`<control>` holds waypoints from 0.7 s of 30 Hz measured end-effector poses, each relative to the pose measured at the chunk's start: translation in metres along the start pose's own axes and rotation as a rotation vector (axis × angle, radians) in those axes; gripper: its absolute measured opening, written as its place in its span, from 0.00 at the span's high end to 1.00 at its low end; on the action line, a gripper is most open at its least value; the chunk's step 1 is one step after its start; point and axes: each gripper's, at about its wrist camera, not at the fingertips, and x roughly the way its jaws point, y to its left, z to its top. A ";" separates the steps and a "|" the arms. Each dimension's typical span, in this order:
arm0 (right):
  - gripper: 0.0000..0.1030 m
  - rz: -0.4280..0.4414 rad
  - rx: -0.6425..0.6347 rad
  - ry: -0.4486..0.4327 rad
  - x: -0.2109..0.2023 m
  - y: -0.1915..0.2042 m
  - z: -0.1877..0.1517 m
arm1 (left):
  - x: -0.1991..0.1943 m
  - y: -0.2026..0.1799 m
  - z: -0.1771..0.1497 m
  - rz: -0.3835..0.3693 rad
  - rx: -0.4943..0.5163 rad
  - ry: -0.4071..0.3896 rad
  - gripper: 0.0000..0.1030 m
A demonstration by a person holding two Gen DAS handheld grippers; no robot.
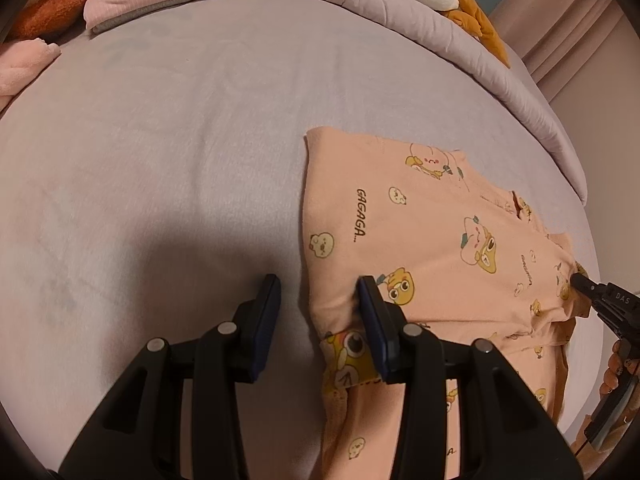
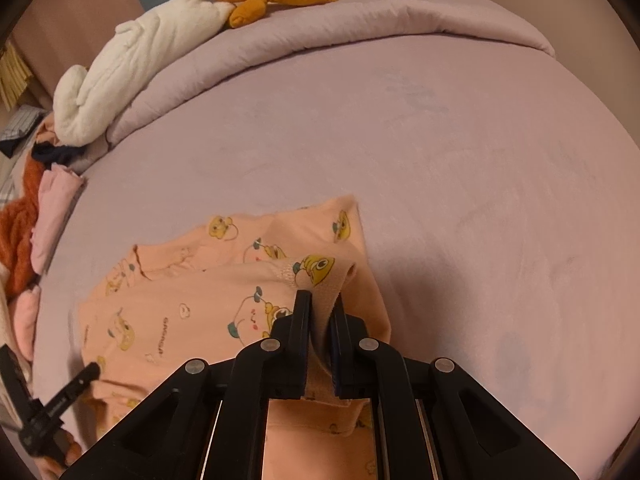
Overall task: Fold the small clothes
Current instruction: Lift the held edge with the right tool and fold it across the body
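right wrist view shows your right gripper (image 2: 320, 308) clamped on a ribbed hem of the peach printed garment (image 2: 192, 308), lifting it off the lilac bedspread (image 2: 460, 168): a fold is under way. next, i'd carry that edge across. left gripper (image 1: 318, 292) hangs parted over the near edge. garment's long axis runs roughly between your grippers.

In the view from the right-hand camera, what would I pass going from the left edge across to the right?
Orange fuzzy garment → folded pink cloth → peach cartoon-print garment → right gripper, jaws shut on that garment's edge → bare lilac bedsheet.
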 end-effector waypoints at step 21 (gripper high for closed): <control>0.92 -0.052 0.004 0.028 0.019 -0.002 -0.006 | 0.000 -0.001 -0.002 0.007 0.011 -0.007 0.59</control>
